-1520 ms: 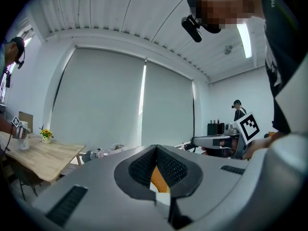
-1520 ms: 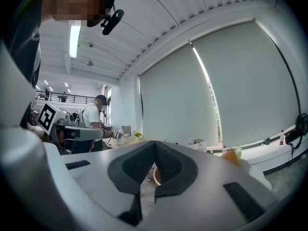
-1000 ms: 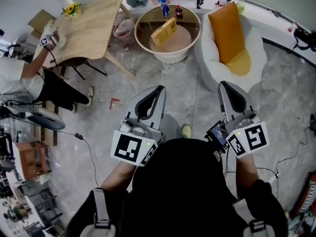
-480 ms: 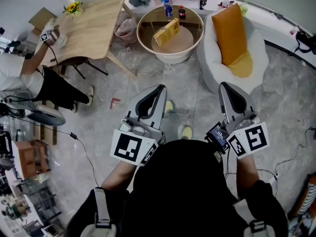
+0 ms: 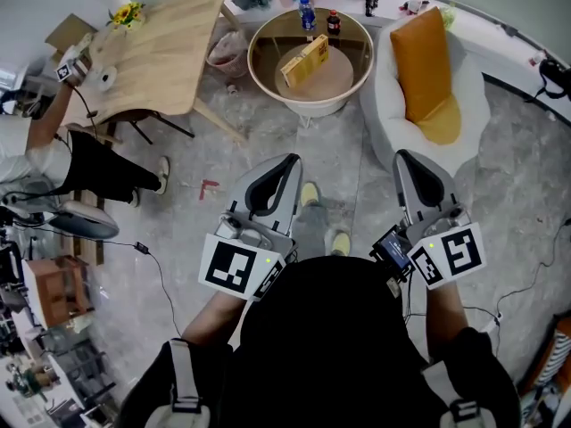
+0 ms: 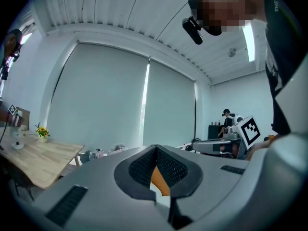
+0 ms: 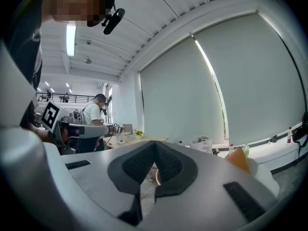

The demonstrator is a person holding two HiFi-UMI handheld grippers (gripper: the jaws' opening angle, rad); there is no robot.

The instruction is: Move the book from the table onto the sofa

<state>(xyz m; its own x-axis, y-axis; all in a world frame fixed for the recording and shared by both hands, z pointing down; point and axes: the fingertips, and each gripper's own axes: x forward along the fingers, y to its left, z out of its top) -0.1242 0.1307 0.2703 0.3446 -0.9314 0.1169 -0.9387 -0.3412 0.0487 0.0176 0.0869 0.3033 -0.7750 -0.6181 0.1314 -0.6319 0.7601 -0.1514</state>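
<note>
Two claws out in front of me, both pressed together and both holding nothing. From the head view, my left claw [image 5: 289, 160] and right claw [image 5: 402, 154] point ahead over the grey floor [image 5: 348, 163], side by side and well apart from everything on the far side.

Only that head view shows the book [image 5: 304, 61]: it lies slantwise on the round table [image 5: 264, 77], near the middle, with two bottles [image 5: 308, 12] at the far rim. Just to the right of that table sits the white sofa [image 5: 382, 96], with an orange cushion [image 5: 425, 61] propped on it. Off to the left stands a wooden table [image 5: 165, 56], with a person [image 5: 49, 145] at its end.

Now the left gripper view: left claw [image 6: 155, 148] with pads meeting at the tip, and a sliver of that orange cushion [image 6: 159, 179] showing through the gap below them. It also catches my other hand's marker cube [image 6: 250, 129] at the right, and the wooden table [image 6: 38, 158] edge-on at the left.

Right gripper view: right claw [image 7: 155, 143] also closed tip to tip. The orange cushion [image 7: 238, 161] peeks over the right jaw here, and the left claw's marker cube [image 7: 50, 115] shows at the left. The book itself is in neither gripper view.
</note>
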